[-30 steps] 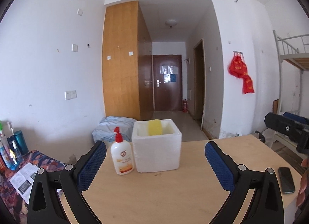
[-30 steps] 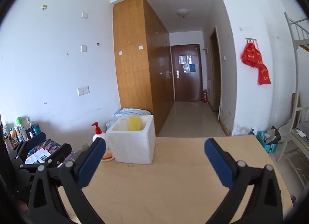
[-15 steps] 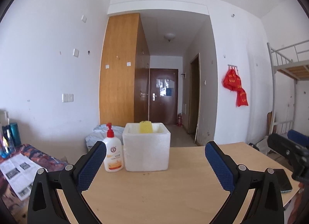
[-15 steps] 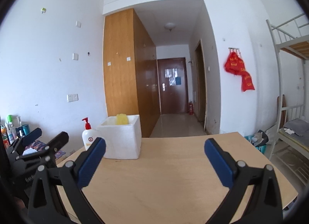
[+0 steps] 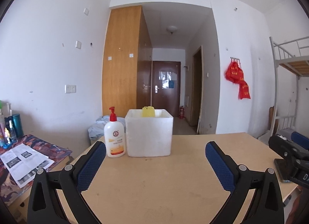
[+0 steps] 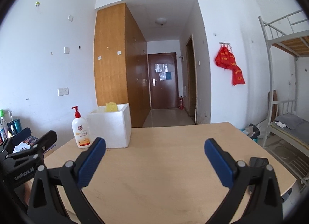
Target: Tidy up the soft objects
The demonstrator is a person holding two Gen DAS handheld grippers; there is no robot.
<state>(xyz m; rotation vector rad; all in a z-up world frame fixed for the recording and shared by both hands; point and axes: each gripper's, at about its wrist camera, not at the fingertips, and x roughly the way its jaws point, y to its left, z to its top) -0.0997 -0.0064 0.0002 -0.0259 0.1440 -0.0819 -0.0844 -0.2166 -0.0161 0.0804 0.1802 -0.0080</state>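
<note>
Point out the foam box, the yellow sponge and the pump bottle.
foam box (image 5: 149, 135): left wrist view, middle of its front wall.
yellow sponge (image 5: 148, 111): left wrist view, the part showing above the box rim.
pump bottle (image 6: 80, 133): right wrist view, its labelled white body.

Both wrist views face the foam box (image 5: 148, 133) across the table (image 6: 164, 156)

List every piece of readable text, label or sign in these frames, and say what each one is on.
"DA": white letters, cut off at the frame edge, on the right tool's body, left wrist view.
Left tool body, right wrist view: white print, upside down, unreadable.
Bottle: round red logo and orange label, text too small.
Red bags on the wall: yellow characters, blurred.
Door notices: illegible.
Papers at left: print too small.
</note>
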